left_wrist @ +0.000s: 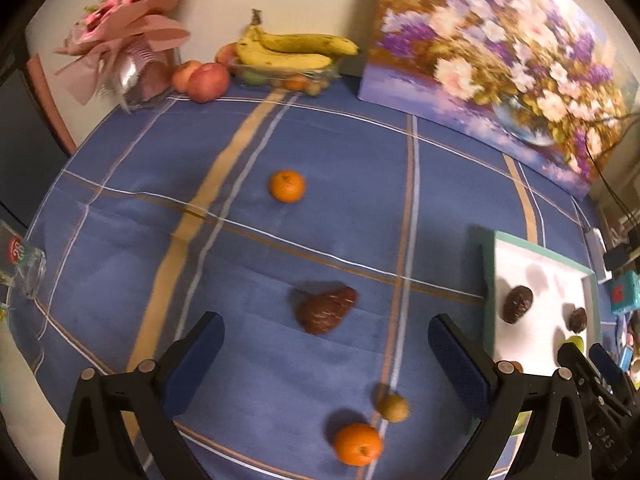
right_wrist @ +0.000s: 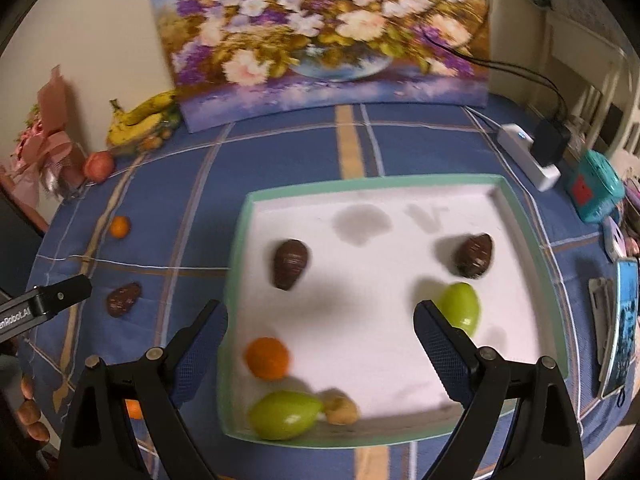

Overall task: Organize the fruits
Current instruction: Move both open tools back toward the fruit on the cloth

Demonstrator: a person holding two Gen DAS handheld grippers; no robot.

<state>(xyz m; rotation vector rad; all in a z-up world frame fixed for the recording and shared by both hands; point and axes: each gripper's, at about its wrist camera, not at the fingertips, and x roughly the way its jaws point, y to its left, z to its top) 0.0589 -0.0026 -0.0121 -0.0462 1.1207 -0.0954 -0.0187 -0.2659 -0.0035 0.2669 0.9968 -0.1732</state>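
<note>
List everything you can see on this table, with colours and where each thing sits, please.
tablecloth: one, blue checked, covers the table
tray: one, white with green rim, right side
tray brown fruits: two, dark brown, tray's far half
green fruits: two, in tray
tray orange: one, tray's left
tan fruit: one, beside the nearer green fruit
loose oranges: two, on cloth
loose brown fruit: one, between them
olive fruit: one, by the nearer orange
bananas: bunch, yellow, far edge
red fruits: at least two, left of bananas
bouquet: one, pink, far left
painting: one, purple flowers, against wall
left claw: black, blue pads, open, empty
right claw: same, open, over tray
</note>
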